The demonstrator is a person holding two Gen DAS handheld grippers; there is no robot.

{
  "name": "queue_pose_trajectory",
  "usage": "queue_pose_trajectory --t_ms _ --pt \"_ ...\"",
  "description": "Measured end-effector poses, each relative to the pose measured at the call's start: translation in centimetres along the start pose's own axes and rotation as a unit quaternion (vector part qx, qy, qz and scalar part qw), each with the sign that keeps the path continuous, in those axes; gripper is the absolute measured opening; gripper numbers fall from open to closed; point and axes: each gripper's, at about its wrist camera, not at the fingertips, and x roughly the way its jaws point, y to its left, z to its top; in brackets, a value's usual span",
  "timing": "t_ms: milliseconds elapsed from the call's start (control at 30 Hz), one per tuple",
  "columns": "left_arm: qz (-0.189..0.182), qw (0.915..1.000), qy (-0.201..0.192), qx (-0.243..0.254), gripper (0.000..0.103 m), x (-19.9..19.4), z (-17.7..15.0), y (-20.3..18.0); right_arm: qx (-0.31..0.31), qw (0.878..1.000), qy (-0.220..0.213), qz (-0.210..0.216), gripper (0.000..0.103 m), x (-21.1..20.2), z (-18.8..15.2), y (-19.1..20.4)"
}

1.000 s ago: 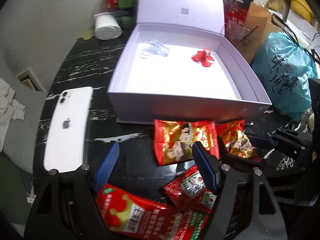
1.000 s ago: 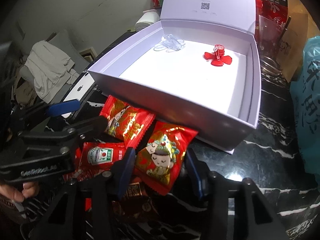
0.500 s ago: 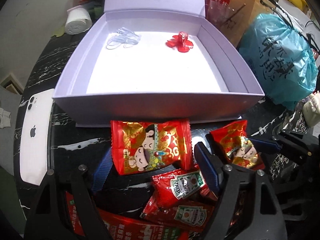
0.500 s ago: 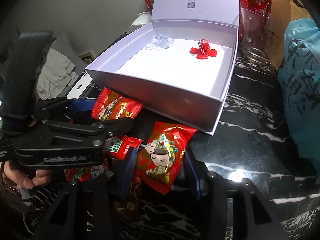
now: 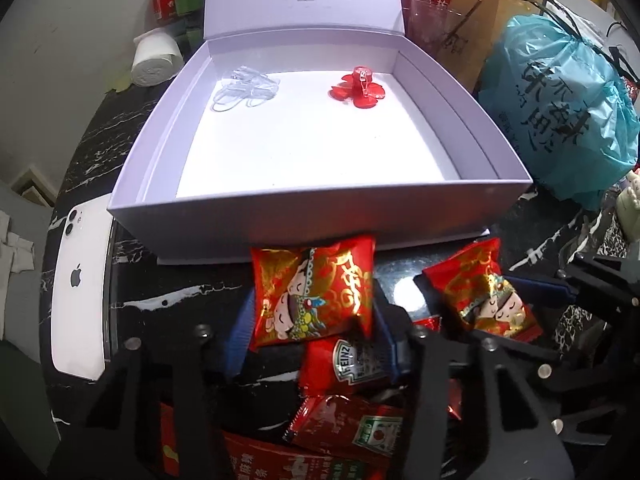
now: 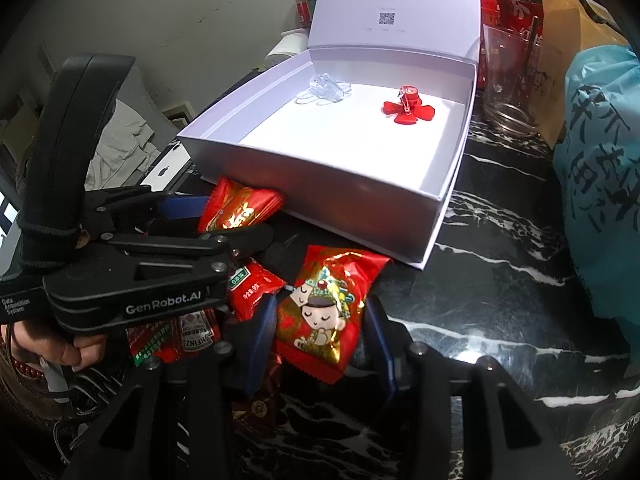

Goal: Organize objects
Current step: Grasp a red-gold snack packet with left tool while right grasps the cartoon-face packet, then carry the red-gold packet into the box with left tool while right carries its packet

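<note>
An open white box (image 5: 316, 212) (image 6: 360, 196) stands on the black marble counter, holding a red flower clip (image 5: 358, 88) (image 6: 408, 106) and clear clips (image 5: 244, 90) (image 6: 324, 88). My left gripper (image 5: 312, 320) is shut on a red-gold snack packet (image 5: 312, 292) just in front of the box wall. My right gripper (image 6: 320, 332) is shut on a second red-gold snack packet (image 6: 324, 312) (image 5: 480, 292). Ketchup sachets (image 5: 348, 364) (image 6: 250, 286) lie under and between the grippers.
A white phone (image 5: 82, 292) lies left of the box. A toilet roll (image 5: 154, 60) and jars stand behind. A blue plastic bag (image 5: 560, 112) (image 6: 604, 184), a brown paper bag and a drinking glass (image 6: 516, 80) crowd the right side.
The left gripper has closed on its snack packet and lifted it toward the box front. The right gripper keeps its packet and has pulled back slightly from the box.
</note>
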Motion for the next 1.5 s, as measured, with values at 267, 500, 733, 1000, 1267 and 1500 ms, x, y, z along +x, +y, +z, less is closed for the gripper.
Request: queue_pose_trajectory --t_ms 267,500,733,1000,1267,1500 --pt "-0.016 0.9998 -0.008 -0.002 0.041 -1.3 -0.4 0.0 -0.004 1.0 -0.013 0.006 0.043 -1.0 -0.2 0.3" --pt "-0.013 0.9995 -0.029 0.0 0.038 -3.4 -0.7 -0.3 -0.008 1.0 -0.026 0.007 0.043 -2.3 -0.5 0.5" --pt "-0.009 0.9989 -0.045 0.006 0.037 -5.4 -1.2 -0.7 -0.015 0.999 -0.041 0.007 0.043 -3.8 -1.1 1.3" --pt "0.0 0.9964 -0.082 0.022 0.037 -8.8 -0.9 -2.0 -0.031 0.997 -0.071 0.006 0.043 -6.6 -1.6 2.2" --pt "-0.003 0.9948 -0.098 0.028 0.037 -10.3 0.2 -2.6 -0.047 0.995 -0.092 0.003 0.043 -8.8 -0.8 2.7" --pt "-0.002 0.9935 -0.108 0.034 0.037 -10.9 1.9 -2.4 -0.053 0.993 -0.106 0.001 0.043 -9.8 0.5 2.5"
